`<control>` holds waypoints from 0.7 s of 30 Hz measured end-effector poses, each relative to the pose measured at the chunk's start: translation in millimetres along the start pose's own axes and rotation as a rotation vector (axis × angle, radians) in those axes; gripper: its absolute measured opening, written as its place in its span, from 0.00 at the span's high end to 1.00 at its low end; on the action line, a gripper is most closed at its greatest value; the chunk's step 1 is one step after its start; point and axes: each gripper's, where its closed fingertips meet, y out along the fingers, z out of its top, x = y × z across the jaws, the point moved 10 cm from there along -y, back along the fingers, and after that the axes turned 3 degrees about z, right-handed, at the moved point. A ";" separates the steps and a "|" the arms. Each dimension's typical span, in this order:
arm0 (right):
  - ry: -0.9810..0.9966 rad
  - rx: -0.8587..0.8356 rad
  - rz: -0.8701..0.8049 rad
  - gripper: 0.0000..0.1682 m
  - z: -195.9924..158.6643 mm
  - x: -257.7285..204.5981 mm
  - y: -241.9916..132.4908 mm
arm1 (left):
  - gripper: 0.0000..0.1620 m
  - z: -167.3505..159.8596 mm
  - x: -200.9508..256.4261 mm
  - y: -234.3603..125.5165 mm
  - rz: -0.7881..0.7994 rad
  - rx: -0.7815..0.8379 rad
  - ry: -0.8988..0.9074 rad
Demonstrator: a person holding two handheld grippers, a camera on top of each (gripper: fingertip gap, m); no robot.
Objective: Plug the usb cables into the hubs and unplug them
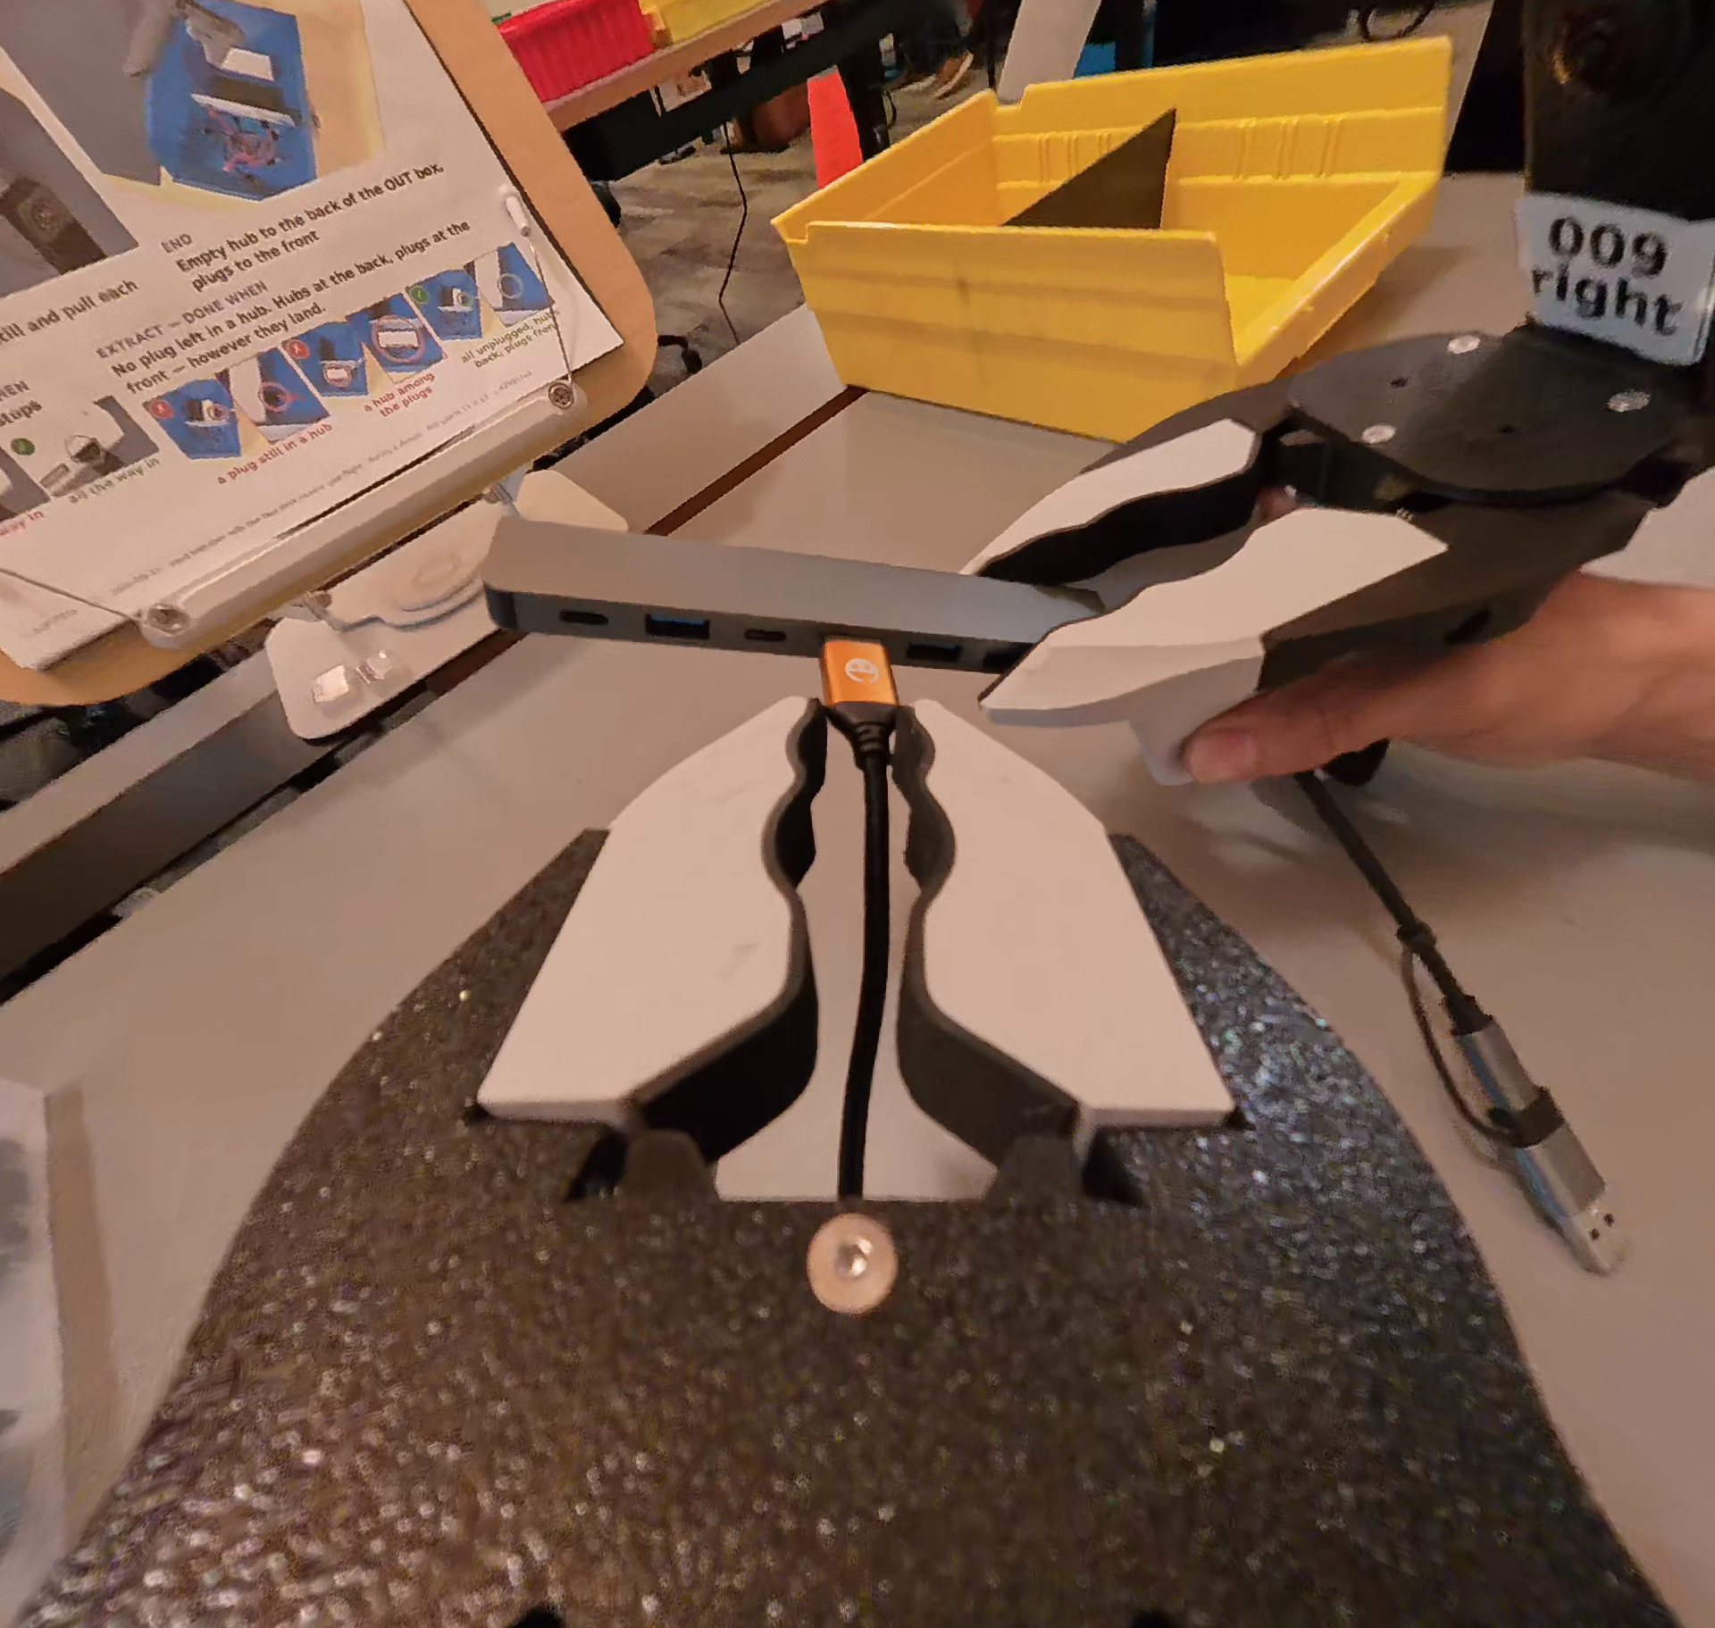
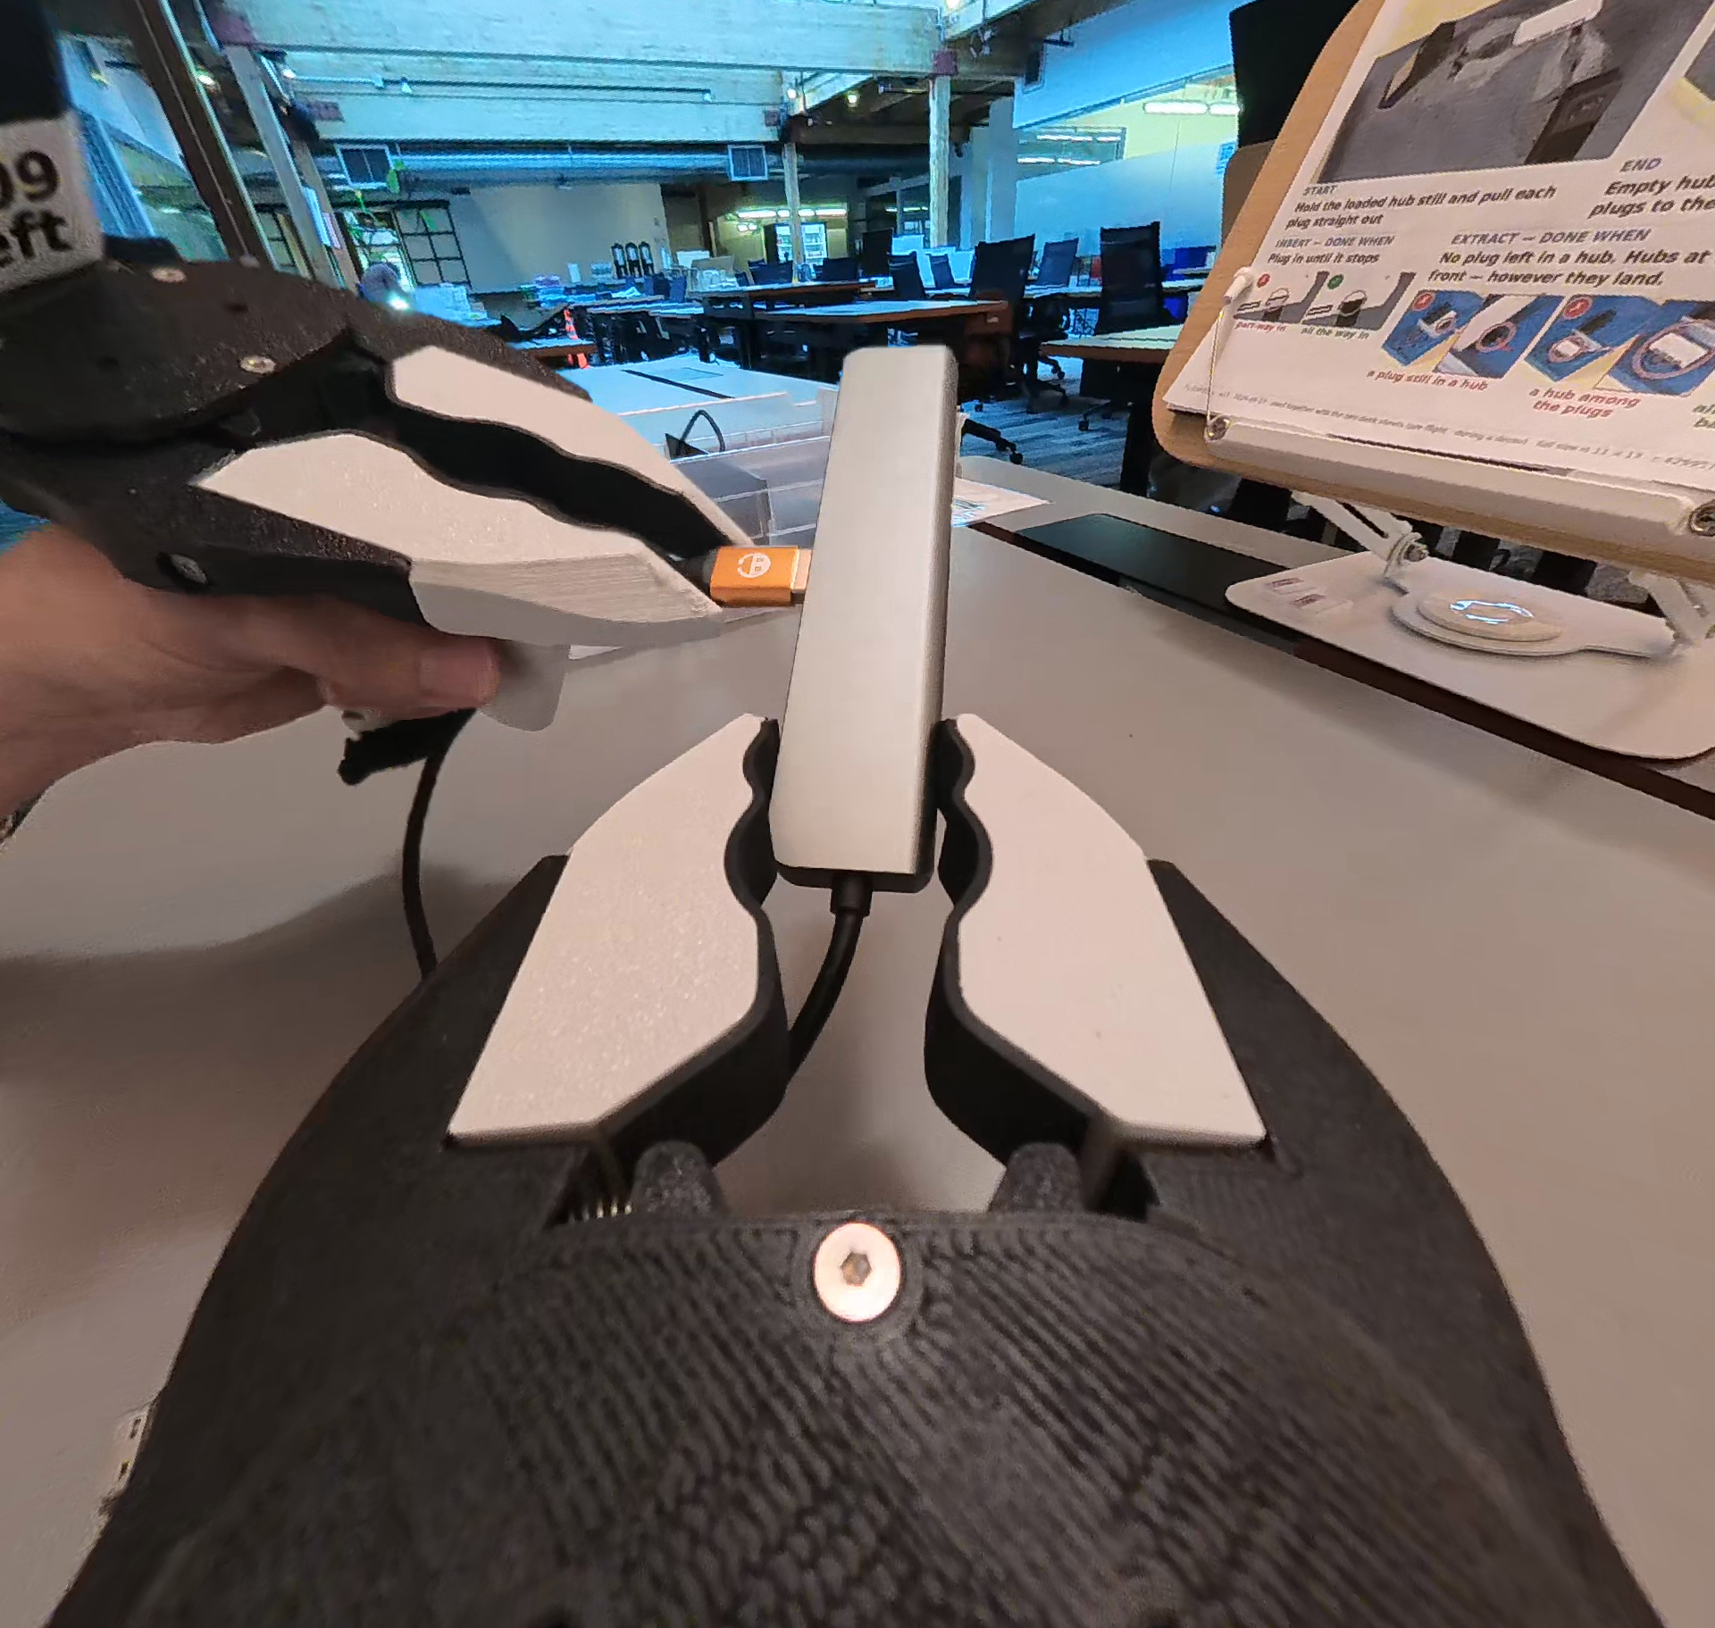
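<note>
Table (image 1: pixel 278 915), pale grey and smooth, carries at 1 o'clock in the left wrist view a yellow plastic bin (image 1: pixel 1095 284), open-topped with ribbed walls, holding a dark triangular divider (image 1: pixel 1104 182), and at 10 o'clock an instruction sheet (image 1: pixel 232 238) on a brown board stand. Right gripper (image 2: pixel 858 748), matte white fingers on a textured black body, is clamped on the near end of a slim brushed-grey hub (image 2: pixel 872 600) raised above the table. Left gripper (image 1: pixel 858 721) pinches the black cable (image 1: pixel 868 934) just behind the orange metal plug (image 1: pixel 858 674), seated in the hub's port row; the hub's own silver-tipped lead (image 1: pixel 1522 1120) lies at 4 o'clock.
</note>
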 end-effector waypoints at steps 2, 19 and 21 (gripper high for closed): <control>-0.003 0.002 0.005 0.80 0.1 -0.2 0.1 | 0.88 -1.6 -1.9 -1.1 -0.005 0.015 -0.054; 0.078 0.049 -0.013 0.81 0.6 8.8 -5.1 | 0.78 -29.8 -121.2 -131.6 0.280 -0.007 -0.226; 0.086 0.058 -0.008 0.81 0.7 9.7 -6.0 | 0.78 -43.7 -153.9 -157.0 0.345 -0.150 -0.254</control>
